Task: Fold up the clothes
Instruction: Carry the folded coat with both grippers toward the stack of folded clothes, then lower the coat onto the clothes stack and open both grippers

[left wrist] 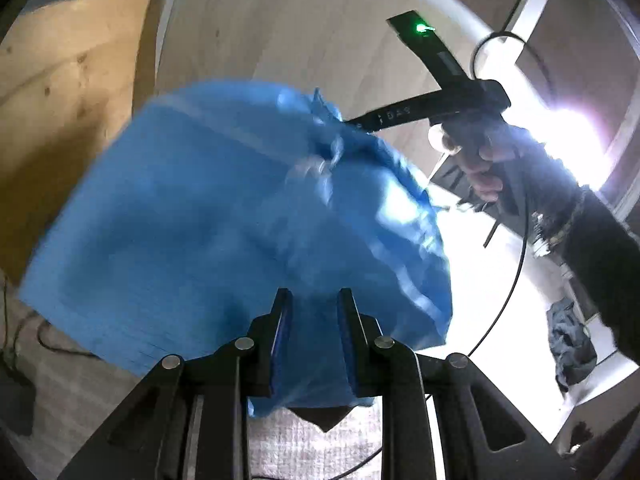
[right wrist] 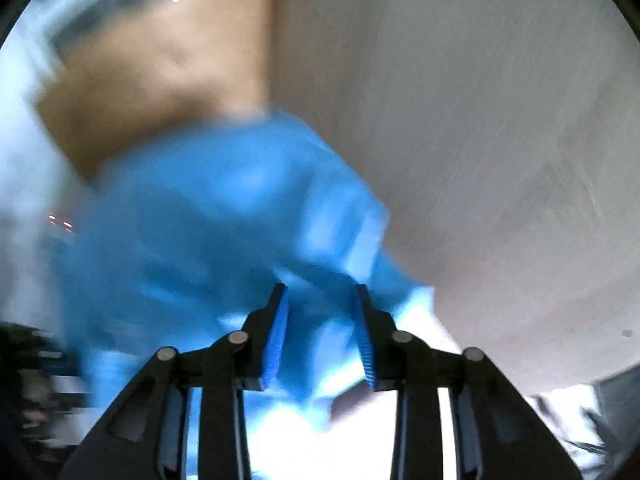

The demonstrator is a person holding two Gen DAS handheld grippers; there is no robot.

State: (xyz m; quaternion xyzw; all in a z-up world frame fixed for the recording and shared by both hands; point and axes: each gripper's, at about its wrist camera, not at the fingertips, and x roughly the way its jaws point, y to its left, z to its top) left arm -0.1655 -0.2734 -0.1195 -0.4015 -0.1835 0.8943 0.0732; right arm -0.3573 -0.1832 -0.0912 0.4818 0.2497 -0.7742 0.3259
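Note:
A bright blue garment (left wrist: 224, 216) hangs in the air between both grippers, blurred by motion. My left gripper (left wrist: 314, 296) has its jaws closed on the garment's lower edge, with cloth filling the gap between the pads. In the left wrist view my right gripper (left wrist: 360, 122) grips the garment's upper edge, held by a hand (left wrist: 480, 160). In the right wrist view the right gripper (right wrist: 320, 292) has blue cloth (right wrist: 208, 232) bunched between its fingers.
A wooden board (left wrist: 68, 92) leans at the left before a pale wall (left wrist: 280, 20). A dark garment (left wrist: 570, 344) lies on a bright surface at the right. A black cable (left wrist: 516, 280) loops down from the right gripper. Grey textured cloth (left wrist: 312, 448) lies below.

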